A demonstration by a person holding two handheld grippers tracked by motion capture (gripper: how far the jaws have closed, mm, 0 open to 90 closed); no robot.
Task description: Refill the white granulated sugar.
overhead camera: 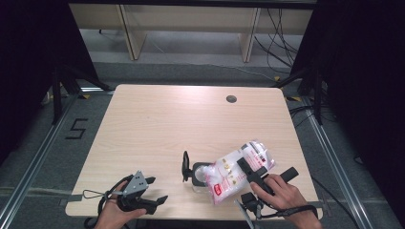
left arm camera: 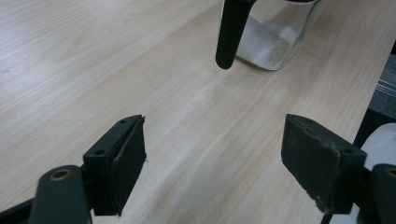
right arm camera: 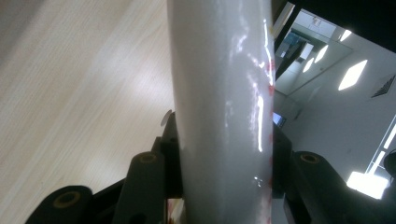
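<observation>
a lab: taped floor [overhead camera: 76, 128], black curtains [overhead camera: 28, 57], loose cables [overhead camera: 279, 36]

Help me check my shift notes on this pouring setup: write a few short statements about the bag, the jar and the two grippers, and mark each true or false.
1. The right gripper is clamped on the white plastic bag. True.
2. The left gripper holds the glass jar. False: its jaws stand open over bare table, the jar farther off.
3. The jar holds some white powder. True.
4. The bag lies at the table's far edge by the round hole. False: it is near the front edge, tilted toward the jar.
5. The jar's black lid is flipped open. True.
</observation>
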